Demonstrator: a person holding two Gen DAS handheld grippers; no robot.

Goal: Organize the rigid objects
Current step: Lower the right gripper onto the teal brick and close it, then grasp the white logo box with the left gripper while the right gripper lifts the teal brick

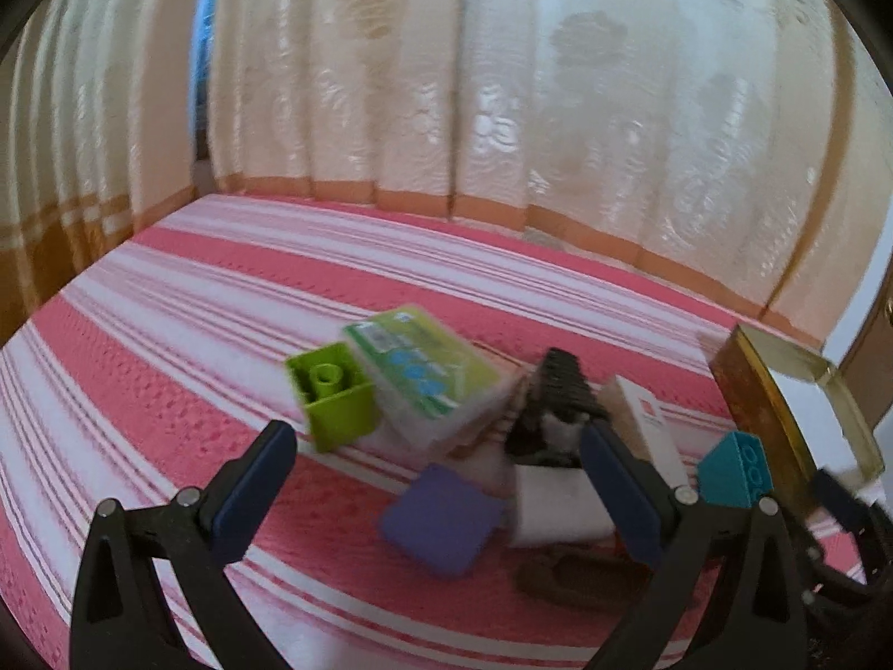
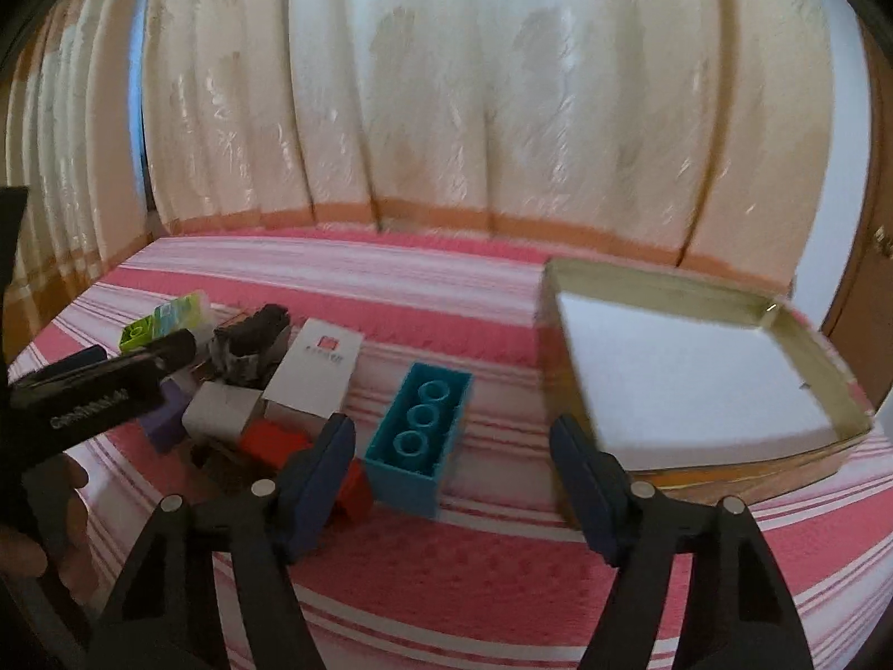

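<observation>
- R gripper (image 2: 452, 446): jaws apart, nothing between them.
- Teal brick (image 2: 418, 438) on bedspread, just ahead, slightly left; long axis runs near-to-far.
- Tray (image 2: 563, 301) right of brick; R hand nearer.

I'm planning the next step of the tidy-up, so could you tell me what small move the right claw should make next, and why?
Probably ease the right claw forward and down over the teal block. Its fingers stand open and empty, the block lies upside down just ahead between them, and the open tin box beside it looks empty apart from a white liner.
</observation>
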